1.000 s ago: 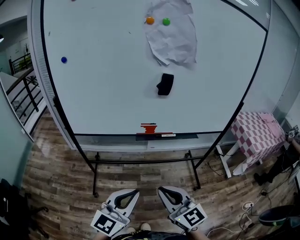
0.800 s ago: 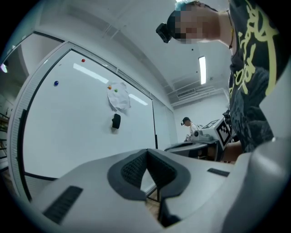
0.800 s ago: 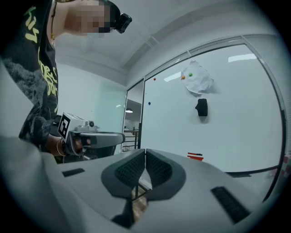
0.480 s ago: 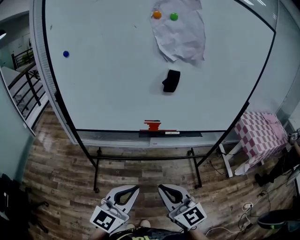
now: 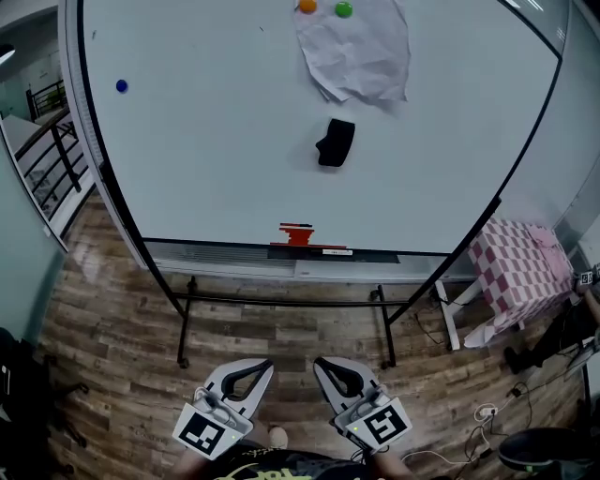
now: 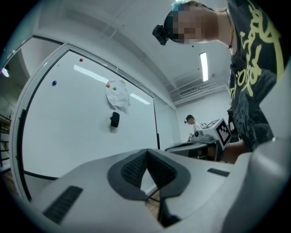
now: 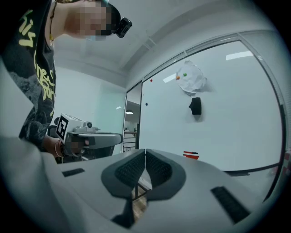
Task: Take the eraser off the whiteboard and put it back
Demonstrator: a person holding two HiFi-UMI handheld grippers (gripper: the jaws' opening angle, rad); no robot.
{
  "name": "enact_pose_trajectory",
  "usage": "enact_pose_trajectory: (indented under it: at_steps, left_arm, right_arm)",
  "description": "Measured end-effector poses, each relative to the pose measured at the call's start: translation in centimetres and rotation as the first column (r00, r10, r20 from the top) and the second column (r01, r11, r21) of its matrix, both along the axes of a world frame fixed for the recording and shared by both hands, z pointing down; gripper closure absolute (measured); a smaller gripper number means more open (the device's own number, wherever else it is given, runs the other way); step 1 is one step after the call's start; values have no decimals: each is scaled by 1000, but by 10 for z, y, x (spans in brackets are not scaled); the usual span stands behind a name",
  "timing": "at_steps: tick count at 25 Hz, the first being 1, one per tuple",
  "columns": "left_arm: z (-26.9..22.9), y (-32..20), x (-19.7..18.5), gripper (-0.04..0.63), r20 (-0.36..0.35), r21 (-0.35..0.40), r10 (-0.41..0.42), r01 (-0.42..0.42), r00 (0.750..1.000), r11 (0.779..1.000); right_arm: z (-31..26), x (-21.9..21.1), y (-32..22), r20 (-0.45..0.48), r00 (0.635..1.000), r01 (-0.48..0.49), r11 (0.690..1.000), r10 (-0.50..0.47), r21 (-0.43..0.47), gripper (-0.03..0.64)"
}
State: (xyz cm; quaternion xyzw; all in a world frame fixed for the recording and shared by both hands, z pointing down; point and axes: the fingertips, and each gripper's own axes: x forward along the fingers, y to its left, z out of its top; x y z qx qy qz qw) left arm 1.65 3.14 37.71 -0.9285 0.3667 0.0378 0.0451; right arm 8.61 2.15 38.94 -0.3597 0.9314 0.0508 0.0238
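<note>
The black eraser sticks to the whiteboard just below a crumpled paper sheet. It also shows small and far off in the left gripper view and in the right gripper view. My left gripper and right gripper are held low and close to my body, side by side, well short of the board. Both point towards the board. In each gripper view the pads meet at the tip with nothing between them.
A crumpled paper hangs under an orange magnet and a green magnet. A blue magnet sits at the far left. A red item lies on the board's tray. The stand legs, a pink checked table and floor cables lie ahead.
The head view has shifted, so the board and eraser sit a little higher in the frame. Both grippers stay shut and low. The eraser has not left the board.
</note>
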Motion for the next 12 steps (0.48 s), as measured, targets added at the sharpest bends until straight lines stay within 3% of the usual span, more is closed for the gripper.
enact_pose_trajectory:
  at_steps: [12]
  left_arm:
    - [6,-25,-3,592,3,-17,-18,18,1000,1000]
  right_arm:
    - [-1,21,-28,16,998,-59,998,59,1,607]
